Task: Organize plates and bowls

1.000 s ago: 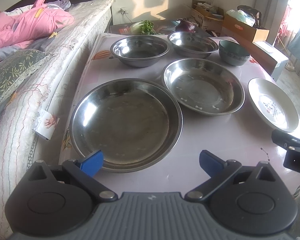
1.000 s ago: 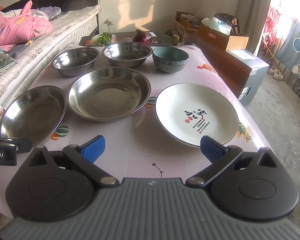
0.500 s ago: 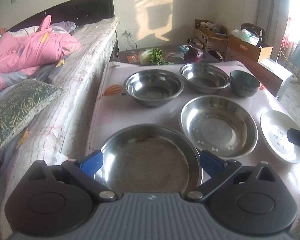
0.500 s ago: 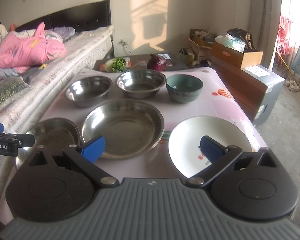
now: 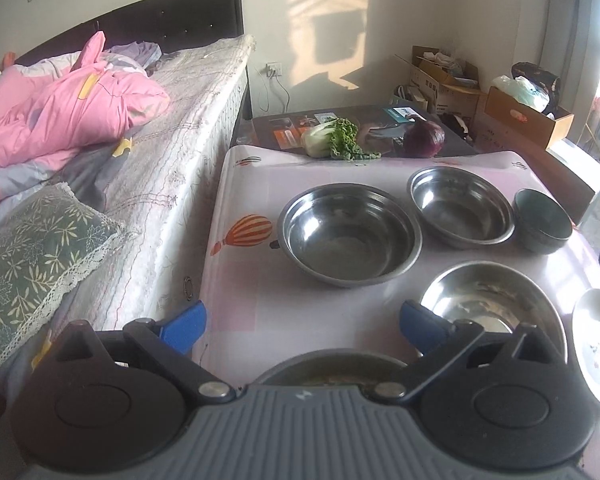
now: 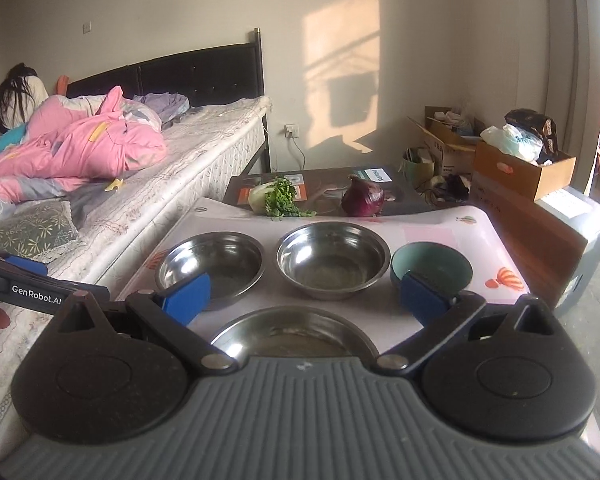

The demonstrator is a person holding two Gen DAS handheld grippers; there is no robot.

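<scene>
both tools lifted and tilted up since earlier frames; left tool (image 5: 302, 324) and right tool (image 6: 306, 290) released, empty, above steel bowls (image 5: 350, 234) on worktop (image 5: 252, 200).

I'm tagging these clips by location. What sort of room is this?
Most likely a bedroom used as living space: a bed with a pink quilt stands beside the table of steel bowls, and cardboard boxes are stacked by the wall.

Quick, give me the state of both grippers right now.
Left gripper: open, holding nothing, above the table.
Right gripper: open, holding nothing, above the steel bowls.
</scene>
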